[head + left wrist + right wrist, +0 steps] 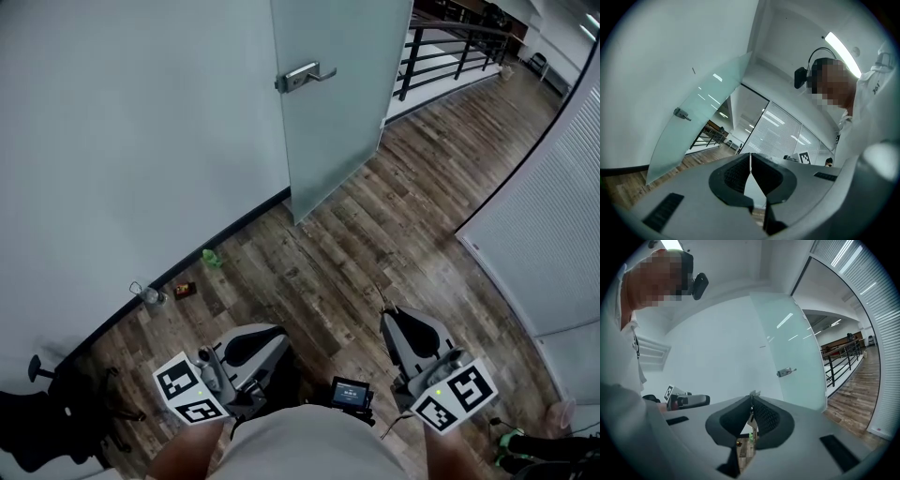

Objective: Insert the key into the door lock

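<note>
I look down on a white wall (122, 141) and a wooden floor (375, 244), with a frosted glass door (342, 94) swung out from the wall ahead of me and a lever handle (305, 75) on its near face. Both grippers sit side by side, well short of the door. The left gripper (750, 157), on the door's wall side, has its jaws pressed together with nothing between them, and the right gripper (752, 398) pinches the key (753, 393) (its metal tip pokes out past the jaw tips), well apart from the door's handle.
</note>
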Tool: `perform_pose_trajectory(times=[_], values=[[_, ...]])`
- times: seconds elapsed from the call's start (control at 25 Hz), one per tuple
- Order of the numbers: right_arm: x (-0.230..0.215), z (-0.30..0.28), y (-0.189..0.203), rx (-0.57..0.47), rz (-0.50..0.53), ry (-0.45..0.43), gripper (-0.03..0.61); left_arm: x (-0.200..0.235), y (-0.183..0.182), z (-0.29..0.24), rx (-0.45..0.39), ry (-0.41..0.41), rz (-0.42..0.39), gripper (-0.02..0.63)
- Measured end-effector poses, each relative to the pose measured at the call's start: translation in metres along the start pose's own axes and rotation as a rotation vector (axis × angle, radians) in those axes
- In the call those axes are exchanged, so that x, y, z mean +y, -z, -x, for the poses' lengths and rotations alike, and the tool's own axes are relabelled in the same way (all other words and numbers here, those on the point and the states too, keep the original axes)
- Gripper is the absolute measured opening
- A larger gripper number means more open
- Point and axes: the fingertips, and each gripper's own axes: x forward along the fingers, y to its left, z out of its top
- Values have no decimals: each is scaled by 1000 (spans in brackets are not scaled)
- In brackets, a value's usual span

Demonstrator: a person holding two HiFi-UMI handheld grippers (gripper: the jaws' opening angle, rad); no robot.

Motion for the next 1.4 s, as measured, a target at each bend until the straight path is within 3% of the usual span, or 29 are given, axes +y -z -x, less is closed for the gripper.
perform_pose_trajectory(times=[0.52,0.88,1.4], values=[[-9,-108,-34,-3,23,76,29,107,-59,-8,82,25,-26,18],[-22,-142,-42,2,25,88,29,140,-73,-26,121,39,-24,18],[-127,-192,-72,19,47,11,29,197,-86,-117,83,-35,-14,18]])
